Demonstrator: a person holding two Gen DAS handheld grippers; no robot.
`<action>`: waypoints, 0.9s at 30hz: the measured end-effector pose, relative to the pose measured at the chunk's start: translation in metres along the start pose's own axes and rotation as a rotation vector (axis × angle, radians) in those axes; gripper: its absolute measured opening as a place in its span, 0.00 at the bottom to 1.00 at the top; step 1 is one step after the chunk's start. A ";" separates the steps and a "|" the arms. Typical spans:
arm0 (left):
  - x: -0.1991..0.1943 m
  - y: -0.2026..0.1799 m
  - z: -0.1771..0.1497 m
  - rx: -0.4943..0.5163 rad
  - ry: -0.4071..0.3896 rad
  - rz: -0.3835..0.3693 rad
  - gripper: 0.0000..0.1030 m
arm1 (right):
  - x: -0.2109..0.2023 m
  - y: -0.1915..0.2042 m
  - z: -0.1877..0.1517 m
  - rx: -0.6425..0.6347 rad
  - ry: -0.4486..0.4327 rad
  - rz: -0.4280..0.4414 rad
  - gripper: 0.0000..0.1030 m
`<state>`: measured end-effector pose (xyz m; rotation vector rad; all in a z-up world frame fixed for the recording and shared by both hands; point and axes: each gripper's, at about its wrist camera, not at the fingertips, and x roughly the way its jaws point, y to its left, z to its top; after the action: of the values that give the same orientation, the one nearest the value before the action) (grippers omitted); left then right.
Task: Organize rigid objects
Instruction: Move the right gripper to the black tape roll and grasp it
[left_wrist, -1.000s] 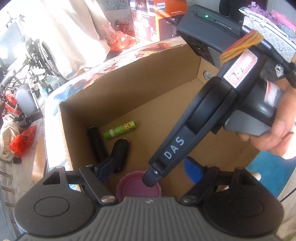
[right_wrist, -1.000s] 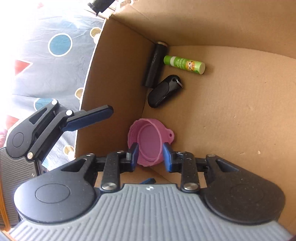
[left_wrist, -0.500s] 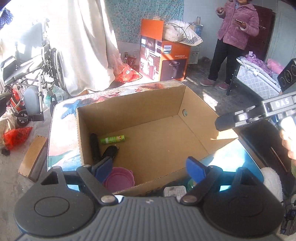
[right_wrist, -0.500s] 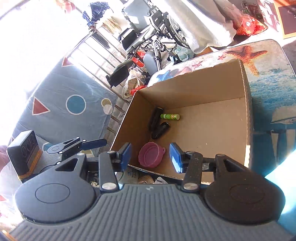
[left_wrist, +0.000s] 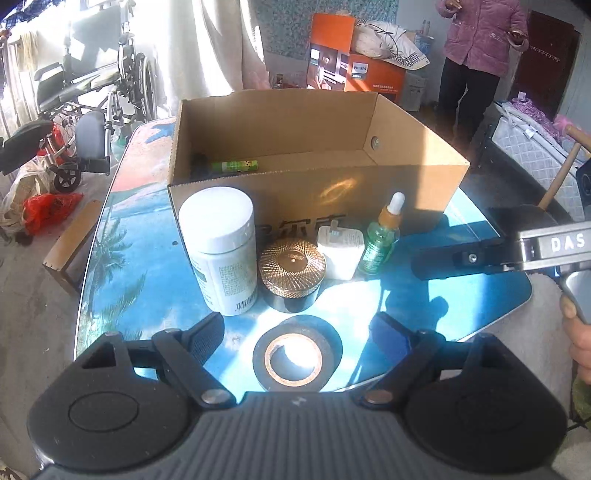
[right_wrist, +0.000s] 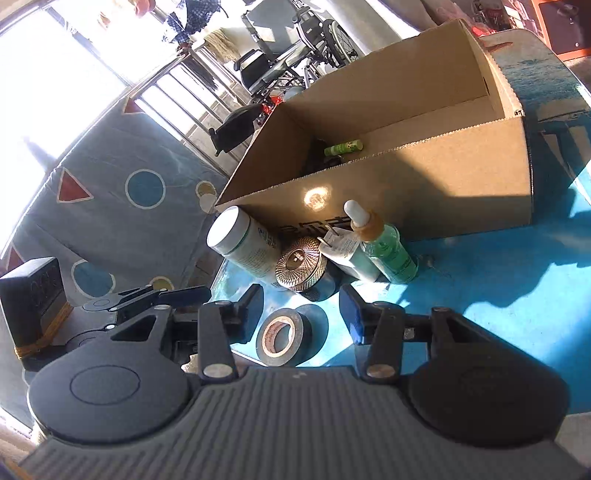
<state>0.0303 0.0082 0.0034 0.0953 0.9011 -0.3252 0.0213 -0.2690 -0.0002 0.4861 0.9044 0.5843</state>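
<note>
An open cardboard box (left_wrist: 354, 206) (right_wrist: 461, 173) stands on the blue table; a green tube (left_wrist: 234, 165) (right_wrist: 342, 147) lies inside. In front of it stand a white bottle (left_wrist: 221, 251) (right_wrist: 243, 243), a gold-lidded jar (left_wrist: 291, 271) (right_wrist: 301, 264), a white charger (left_wrist: 341, 245) (right_wrist: 345, 247) and a green dropper bottle (left_wrist: 382, 236) (right_wrist: 384, 247). A black tape roll (left_wrist: 297, 354) (right_wrist: 282, 336) lies nearest. My left gripper (left_wrist: 297, 343) is open above the tape. My right gripper (right_wrist: 301, 314) is open and empty, also near the tape.
The table (left_wrist: 147, 266) has a glossy blue printed top, and its near edge runs just behind the tape. A wheelchair (left_wrist: 88, 110) stands at the left, an orange carton (left_wrist: 354, 77) and a person (left_wrist: 480, 55) behind the box. A bed (left_wrist: 535, 140) is at right.
Both grippers have pulled back out of the box and dropped lower in front of it. The right gripper let go of the pink lid inside the box and opened wider.
</note>
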 end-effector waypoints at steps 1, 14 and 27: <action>0.005 -0.002 -0.005 0.006 0.015 0.011 0.86 | 0.011 0.005 -0.003 -0.017 0.031 -0.002 0.44; 0.047 -0.013 -0.034 0.106 0.102 0.110 0.70 | 0.104 0.054 -0.024 -0.301 0.204 -0.128 0.27; 0.051 -0.022 -0.033 0.124 0.079 0.079 0.64 | 0.113 0.056 -0.026 -0.356 0.219 -0.193 0.18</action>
<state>0.0274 -0.0178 -0.0558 0.2590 0.9525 -0.3054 0.0396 -0.1504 -0.0454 0.0127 1.0156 0.6124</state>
